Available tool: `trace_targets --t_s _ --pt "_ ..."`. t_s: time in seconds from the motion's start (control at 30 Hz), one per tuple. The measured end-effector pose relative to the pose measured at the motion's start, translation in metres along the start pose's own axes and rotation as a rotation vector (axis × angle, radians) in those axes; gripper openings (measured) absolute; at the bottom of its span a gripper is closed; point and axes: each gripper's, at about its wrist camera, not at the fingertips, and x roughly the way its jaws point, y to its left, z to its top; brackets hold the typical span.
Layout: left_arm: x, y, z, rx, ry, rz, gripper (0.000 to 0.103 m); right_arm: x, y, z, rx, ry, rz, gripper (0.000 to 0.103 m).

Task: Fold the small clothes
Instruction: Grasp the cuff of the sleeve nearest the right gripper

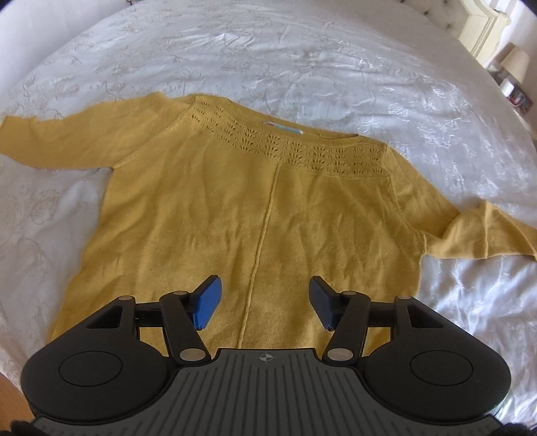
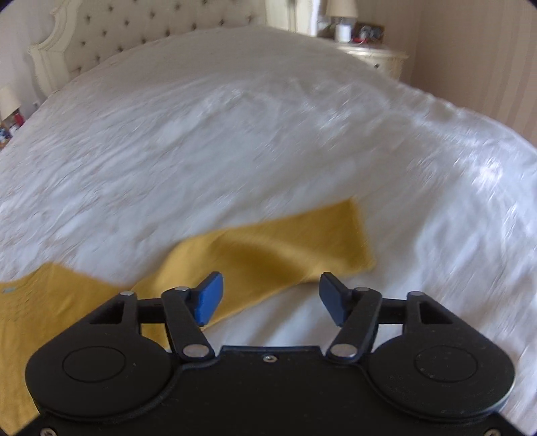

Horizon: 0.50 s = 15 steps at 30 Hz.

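Left wrist view showed the yellow sweater (image 1: 255,208) spread flat across the middle of the frame on the white bedspread (image 1: 302,60), neckline toward the top, one sleeve reaching to the left edge and the other (image 1: 486,234) to the right edge. It lay face up and smoothed, which looked like a layout meant for folding the sleeves inward first. The left gripper (image 1: 265,302) hung over the lower hem at the bottom centre, jaws apart with nothing between them, its blue pads (image 1: 209,302) straddling the centre seam.

In the right wrist view, blurred by motion, the right gripper (image 2: 270,298) sat at the bottom centre with its jaws wide and empty, above the sleeve end (image 2: 285,248) that crossed the lower middle of the frame. The cuff lay slightly rumpled on the bedspread, not pinched by either pad. My reading was that no fold had been made yet.

Around the bed stood a tufted headboard (image 2: 151,30) at the upper left, and a lamp (image 2: 342,10) with small items on a nightstand (image 2: 379,57) at the upper right. All of these were well apart from the sweater, and nothing lay on the fabric or blocked either gripper's way to a sleeve.
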Motion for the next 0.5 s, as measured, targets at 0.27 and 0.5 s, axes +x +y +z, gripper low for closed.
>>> trace_targets --t_s 0.27,0.5 --pt "0.001 -0.007 -0.002 0.015 0.011 0.010 0.057 0.046 -0.035 0.021 0.008 0.030 -0.047 0.091" --pt "0.004 -0.006 -0.005 0.004 0.040 0.004 0.061 0.073 -0.047 0.012 0.044 0.133 0.042 0.078"
